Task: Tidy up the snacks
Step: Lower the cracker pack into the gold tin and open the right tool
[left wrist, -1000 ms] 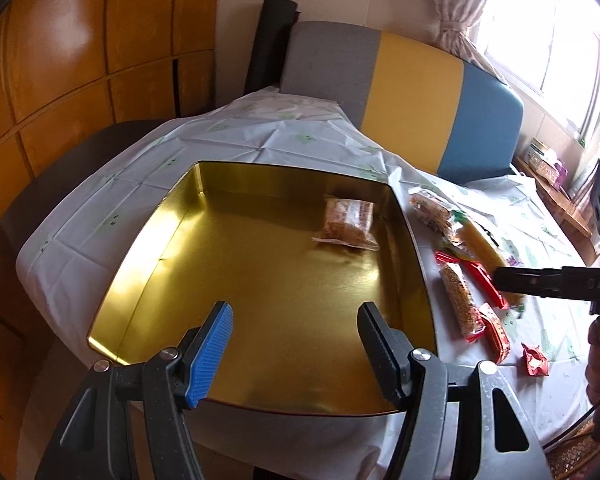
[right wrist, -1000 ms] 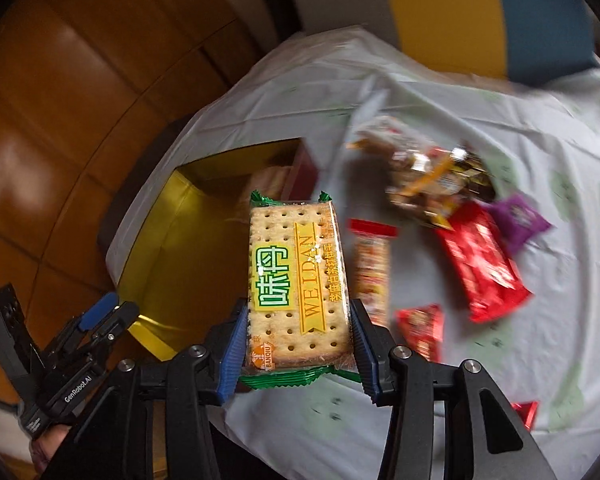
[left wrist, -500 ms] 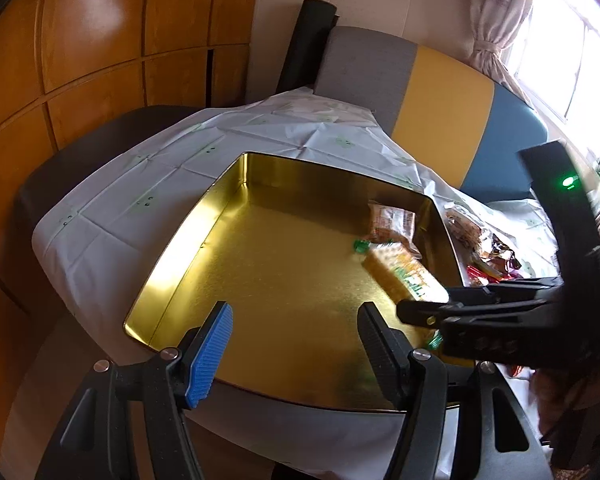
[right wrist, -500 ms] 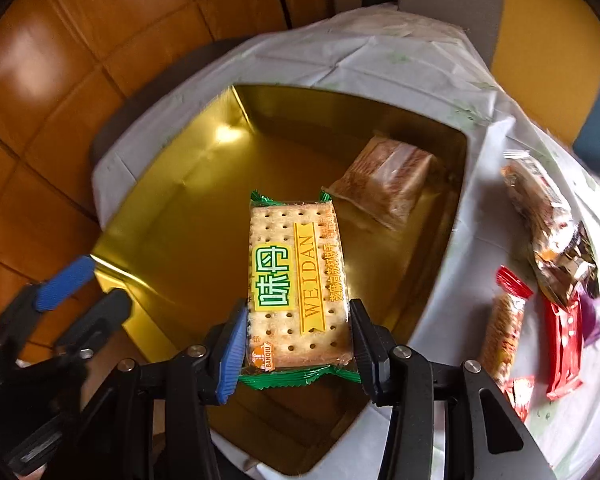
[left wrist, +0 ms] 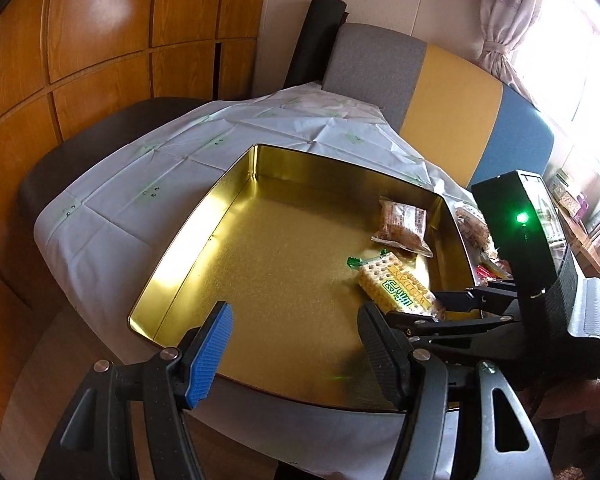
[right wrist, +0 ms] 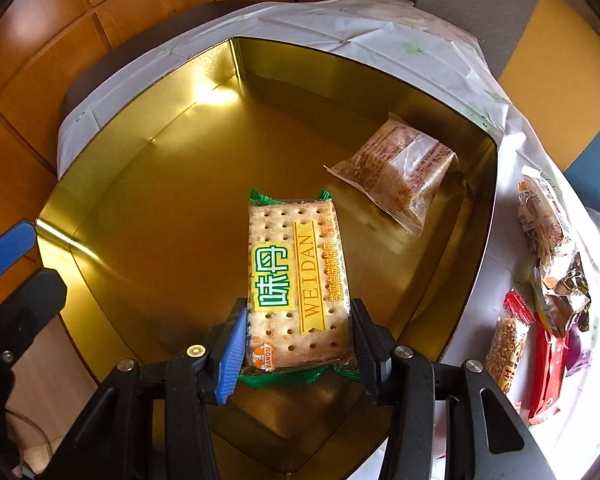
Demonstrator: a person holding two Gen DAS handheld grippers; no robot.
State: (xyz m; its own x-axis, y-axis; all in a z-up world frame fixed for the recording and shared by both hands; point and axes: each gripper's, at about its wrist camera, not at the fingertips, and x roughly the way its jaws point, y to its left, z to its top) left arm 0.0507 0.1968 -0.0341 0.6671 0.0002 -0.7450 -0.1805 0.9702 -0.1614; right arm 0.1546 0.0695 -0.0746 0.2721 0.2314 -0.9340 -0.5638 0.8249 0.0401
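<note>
A gold tin tray [left wrist: 204, 216] [right wrist: 112, 152] sits on the white tablecloth. My right gripper [right wrist: 298, 344] is shut on a green-edged cracker packet [right wrist: 296, 284], held low inside the tray; the packet also shows in the left wrist view [left wrist: 396, 292] with the right gripper [left wrist: 452, 304] behind it. A clear brown snack packet [right wrist: 400, 168] [left wrist: 404, 226] lies in the tray's far right corner. My left gripper [left wrist: 296, 348] is open and empty over the tray's near edge.
Several loose snack packets [right wrist: 548, 280] lie on the tablecloth [left wrist: 140, 168] right of the tray. A grey, yellow and blue chair back [left wrist: 452, 92] stands behind the table. Wooden wall panels [left wrist: 100, 40] are on the left.
My right gripper has carried the cracker packet from over the loose snacks leftward into the tray and lowered it near the floor. My left gripper has drifted a little left and stayed open.
</note>
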